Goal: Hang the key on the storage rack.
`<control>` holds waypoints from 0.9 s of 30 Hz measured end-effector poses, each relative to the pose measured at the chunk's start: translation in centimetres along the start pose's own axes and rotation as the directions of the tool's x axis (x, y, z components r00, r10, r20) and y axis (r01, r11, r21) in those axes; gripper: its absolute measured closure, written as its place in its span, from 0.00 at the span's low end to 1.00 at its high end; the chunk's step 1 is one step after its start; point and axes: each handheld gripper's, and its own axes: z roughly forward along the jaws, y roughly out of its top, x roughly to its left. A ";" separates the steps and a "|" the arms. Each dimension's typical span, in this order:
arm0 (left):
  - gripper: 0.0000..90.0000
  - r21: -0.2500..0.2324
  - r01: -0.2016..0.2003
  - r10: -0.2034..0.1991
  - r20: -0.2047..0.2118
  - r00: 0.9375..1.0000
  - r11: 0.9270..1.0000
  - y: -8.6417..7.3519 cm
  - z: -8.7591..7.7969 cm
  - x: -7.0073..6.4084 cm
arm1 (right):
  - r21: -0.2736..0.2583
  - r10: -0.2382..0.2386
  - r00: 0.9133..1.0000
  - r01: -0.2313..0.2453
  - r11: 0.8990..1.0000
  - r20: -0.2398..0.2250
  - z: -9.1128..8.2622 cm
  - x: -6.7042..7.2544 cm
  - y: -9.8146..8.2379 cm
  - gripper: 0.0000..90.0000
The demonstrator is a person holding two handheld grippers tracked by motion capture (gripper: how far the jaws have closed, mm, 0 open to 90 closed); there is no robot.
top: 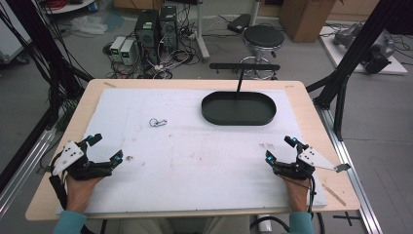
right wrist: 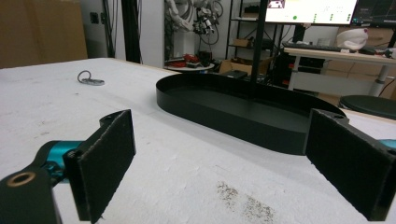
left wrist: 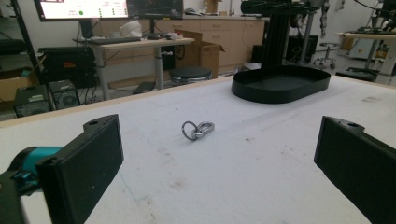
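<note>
A white sheet (top: 195,161) covers most of the wooden tabletop (top: 311,117). Behind the tabletop, on the floor, stand 2 computer towers (top: 156,27) amid tangled cables, a round black stool (top: 263,37), and a cardboard box (top: 304,17).

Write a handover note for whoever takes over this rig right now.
Left hand-held gripper: open, holding nothing, resting at the near left of the mat.
Right hand-held gripper: open, holding nothing, at the near right.
Key ring: lies loose on the white mat, mid-left, ahead of the left gripper and apart from everything.
Black tray: far centre-right, nothing in it.
Done: nothing visible yet.
Left: probably pick up the key ring, likely with the nearer left gripper, and perhaps put it in the tray.
</note>
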 end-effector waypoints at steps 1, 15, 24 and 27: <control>0.02 0.012 -0.005 0.005 0.008 1.000 1.000 0.4 0.2 0.2 | -0.001 0.001 1.000 -0.001 1.000 -0.001 0.0 0.0 0.0 0.10; 0.02 0.125 -0.061 0.045 0.128 0.991 0.990 7.3 4.0 2.6 | -0.002 0.009 1.000 -0.009 1.000 -0.002 0.0 -0.1 0.0 0.10; 0.02 0.210 -0.123 0.084 0.184 0.979 0.970 10.0 7.7 3.5 | -0.002 0.010 1.000 -0.010 1.000 -0.001 0.0 0.0 0.0 0.10; 0.02 0.243 -0.139 0.091 0.200 0.976 0.960 10.5 8.8 3.8 | -0.001 0.015 1.000 -0.015 1.000 -0.002 0.0 0.0 0.0 0.10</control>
